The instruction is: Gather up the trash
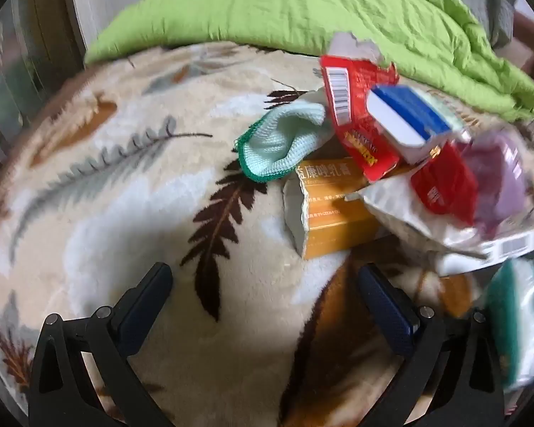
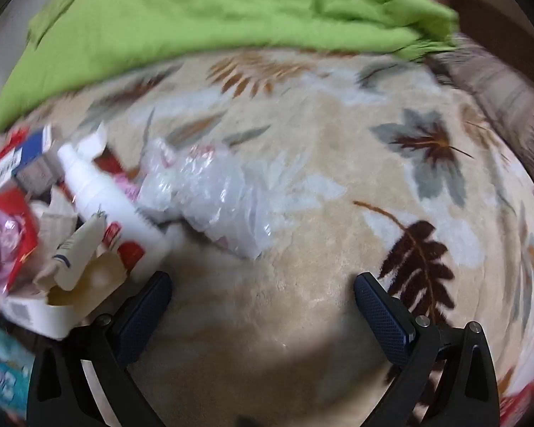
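Your left tongs [image 1: 265, 284] stood wide apart with nothing between the pads, angled down over the leaf-patterned fleece blanket [image 1: 124, 178] that covered the bed. Your right tongs [image 2: 263, 293] were likewise spread wide and empty above the same blanket [image 2: 338, 213].

In the left wrist view, the trash pile lay ahead and to the right of the tongs. Nearest was a torn orange carton [image 1: 333, 210], lying on its side with its open end toward you. A white crumpled bag [image 1: 409, 217] rested against its right side, and a green-and-white packet [image 1: 516, 323] sat at the right edge, blurred. Just beyond the carton lay a pale green cloth with a dark green hem [image 1: 284, 142]. A red wrapper with a barcode [image 1: 356, 114] leaned over it, touching a blue-and-white box [image 1: 409, 121]. A second red pack [image 1: 445, 185] and a purple bag [image 1: 495, 181] lay to the right.

In the right wrist view, the pile lay to the left of the tongs. A torn white carton [image 2: 53, 306] sat nearest, just beside the left pad. A white bottle [image 2: 99, 192] lay tilted across the pile, and a clear crumpled plastic bag [image 2: 224, 192] spread beside it toward the centre.

Farthest in both views, a green quilt [image 1: 302, 10] lay bunched along the back of the bed.
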### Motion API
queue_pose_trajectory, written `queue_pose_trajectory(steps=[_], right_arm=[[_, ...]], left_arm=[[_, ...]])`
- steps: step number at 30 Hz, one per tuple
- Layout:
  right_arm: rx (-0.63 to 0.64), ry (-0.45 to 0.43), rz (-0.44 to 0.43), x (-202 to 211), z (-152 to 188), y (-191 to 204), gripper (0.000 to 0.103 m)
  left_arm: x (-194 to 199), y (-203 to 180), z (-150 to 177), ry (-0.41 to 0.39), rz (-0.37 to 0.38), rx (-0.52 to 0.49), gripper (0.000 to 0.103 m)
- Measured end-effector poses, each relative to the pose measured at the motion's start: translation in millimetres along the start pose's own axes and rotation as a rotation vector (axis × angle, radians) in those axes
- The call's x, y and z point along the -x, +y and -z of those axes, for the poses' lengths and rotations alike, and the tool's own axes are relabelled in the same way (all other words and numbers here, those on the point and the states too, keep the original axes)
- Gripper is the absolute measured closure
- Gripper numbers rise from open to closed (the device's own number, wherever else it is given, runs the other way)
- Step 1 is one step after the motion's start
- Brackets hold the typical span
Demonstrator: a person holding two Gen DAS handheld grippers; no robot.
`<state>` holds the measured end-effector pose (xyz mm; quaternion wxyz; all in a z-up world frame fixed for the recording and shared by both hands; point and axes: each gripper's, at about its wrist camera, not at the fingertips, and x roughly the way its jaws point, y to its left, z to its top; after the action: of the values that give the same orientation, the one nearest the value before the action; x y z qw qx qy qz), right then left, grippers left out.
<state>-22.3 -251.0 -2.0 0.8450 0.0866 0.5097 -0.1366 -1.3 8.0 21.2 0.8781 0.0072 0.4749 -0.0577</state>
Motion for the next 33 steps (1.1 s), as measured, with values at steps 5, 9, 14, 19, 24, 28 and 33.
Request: queue_pose_trajectory(steps=[5, 9, 14, 19, 24, 28, 33], right_arm=[[-0.004, 0.072, -0.118, 15, 4, -21, 0.000], [0.009, 0.070, -0.127, 39, 17, -34, 0.000], [0.021, -0.038, -0.138, 88, 41, -37, 0.000], [0.056, -0.247, -0.100, 148, 84, -25, 0.000], [0.079, -0.423, -0.089, 189, 121, -21, 0.000], [0.090, -0.489, -0.095, 206, 152, -23, 0.000], [0.098, -0.536, -0.071, 213, 164, -21, 0.000]], left_arm=[[21, 29, -10, -0.008, 0.079, 0.141, 0.000], [48, 41, -12, -0.090, 0.099, 0.196, 0.000], [95, 25, -6, -0.224, 0.080, 0.123, 0.000], [148, 0, 33, -0.410, 0.066, -0.016, 0.000], [183, -15, 88, -0.473, 0.104, -0.098, 0.000], [199, -24, 132, -0.525, 0.071, -0.128, 0.000], [191, -23, 138, -0.509, 0.033, -0.113, 0.000]])
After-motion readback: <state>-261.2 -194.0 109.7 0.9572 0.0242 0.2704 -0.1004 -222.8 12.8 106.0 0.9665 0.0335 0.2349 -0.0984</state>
